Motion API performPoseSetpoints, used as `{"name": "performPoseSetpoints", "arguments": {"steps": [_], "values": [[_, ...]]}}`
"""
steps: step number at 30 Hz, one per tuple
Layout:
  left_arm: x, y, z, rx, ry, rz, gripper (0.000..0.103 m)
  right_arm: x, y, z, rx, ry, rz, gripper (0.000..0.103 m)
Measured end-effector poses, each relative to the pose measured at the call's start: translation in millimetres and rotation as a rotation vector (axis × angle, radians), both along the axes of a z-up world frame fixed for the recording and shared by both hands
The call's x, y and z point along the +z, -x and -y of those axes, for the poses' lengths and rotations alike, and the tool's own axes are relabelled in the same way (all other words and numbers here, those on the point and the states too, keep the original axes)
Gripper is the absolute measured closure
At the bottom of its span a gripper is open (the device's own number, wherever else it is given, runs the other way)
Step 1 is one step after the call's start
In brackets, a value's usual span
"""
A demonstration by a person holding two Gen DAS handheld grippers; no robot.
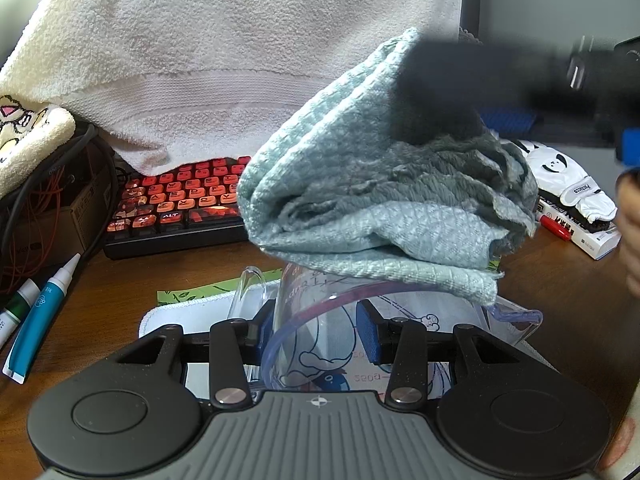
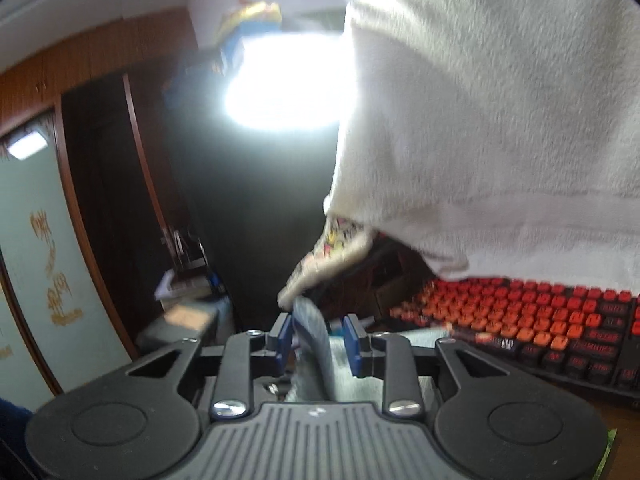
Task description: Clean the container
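Note:
A clear plastic container (image 1: 320, 360) with a purple rim and printed cartoon marks stands between the blue pads of my left gripper (image 1: 318, 334), which is shut on its wall. A bunched grey-teal cloth (image 1: 360, 208) lies over the container's mouth. In the left wrist view the blurred dark body of my right gripper (image 1: 436, 96) sits at the cloth's upper right. In the right wrist view my right gripper (image 2: 320, 342) has its jaws apart. A strip of the cloth (image 2: 316, 348) runs between the pads with a gap beside it.
A black keyboard with red keys (image 1: 180, 200) lies behind the container, half under a hanging white towel (image 1: 240, 60). Tubes (image 1: 40, 312) and cables lie at the left. A book, a red marker and a white glove (image 1: 572, 196) are at the right. A white mat (image 1: 172, 320) lies under the container.

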State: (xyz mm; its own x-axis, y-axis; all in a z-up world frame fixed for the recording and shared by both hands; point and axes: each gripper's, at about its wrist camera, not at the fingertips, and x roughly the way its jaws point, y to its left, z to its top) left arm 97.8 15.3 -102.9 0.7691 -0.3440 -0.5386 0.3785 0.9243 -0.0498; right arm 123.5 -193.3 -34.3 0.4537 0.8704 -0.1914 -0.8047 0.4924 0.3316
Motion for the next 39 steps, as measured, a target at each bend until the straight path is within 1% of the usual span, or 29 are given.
{"name": "performPoseSetpoints", "arguments": {"steps": [2,3,4,5,6,8,10,11,13,14,16,21,25,29,32,34,36,39], "values": [[0.0,-0.2,-0.2,0.000,0.001,0.000,0.061,5.5,-0.1,8.4,-0.034,-0.031,0.024,0.075],[0.1,-0.4,-0.4,0.000,0.001,-0.001,0.061,6.5,-1.4,13.0,-0.062,-0.040,0.031,0.072],[0.1,-0.2,-0.3,0.000,0.001,-0.001,0.061,6.1,-2.1,15.5,-0.095,-0.022,0.052,0.070],[0.2,-0.1,-0.2,0.000,0.001,-0.001,0.061,5.7,-2.8,17.8,-0.128,-0.003,0.074,0.064],[0.3,0.1,-0.2,0.000,0.001,-0.001,0.061,3.6,-3.4,17.1,-0.151,0.035,0.096,0.061],[0.2,0.1,-0.2,0.000,0.001,0.000,0.061,-3.1,-4.9,14.1,-0.150,0.085,0.107,0.061],[0.2,0.0,-0.4,0.000,0.001,0.000,0.061,-9.5,-6.2,8.8,-0.140,0.133,0.122,0.058],[0.3,0.2,-0.4,0.000,0.001,0.000,0.061,-12.2,-6.3,5.2,-0.133,0.155,0.132,0.054],[0.3,0.1,-0.7,0.000,0.001,-0.001,0.061,-16.8,-4.5,0.5,-0.111,0.187,0.140,0.051],[0.4,0.2,-0.8,0.000,0.002,-0.001,0.061,-18.5,-4.0,-2.2,-0.112,0.193,0.144,0.048],[0.4,0.2,-1.1,0.000,0.003,-0.001,0.061,-20.2,-3.0,-5.3,-0.113,0.197,0.146,0.047],[0.9,1.2,-0.5,0.000,0.002,-0.001,0.061,-20.8,-3.0,-4.6,-0.125,0.181,0.118,0.047],[0.9,0.2,-1.0,0.000,0.002,-0.001,0.061,-22.8,-8.6,-3.7,-0.144,0.161,0.076,0.045],[0.7,-0.1,-1.4,0.000,0.002,-0.001,0.061,-23.5,-9.1,-6.3,-0.154,0.160,0.079,0.045],[0.1,-1.8,-1.6,0.001,0.002,-0.001,0.061,-23.2,-9.2,-7.0,-0.155,0.153,0.056,0.048],[0.3,-1.8,-1.5,0.001,0.002,-0.001,0.061,-22.3,-6.4,-8.5,-0.156,0.162,0.074,0.055],[0.3,-2.3,-1.7,0.001,0.002,-0.002,0.061,-20.6,-2.4,-10.8,-0.163,0.170,0.092,0.074],[0.4,-2.4,-1.5,0.001,0.003,-0.002,0.061,-18.3,2.6,-17.0,-0.151,0.188,0.113,0.082]]}}
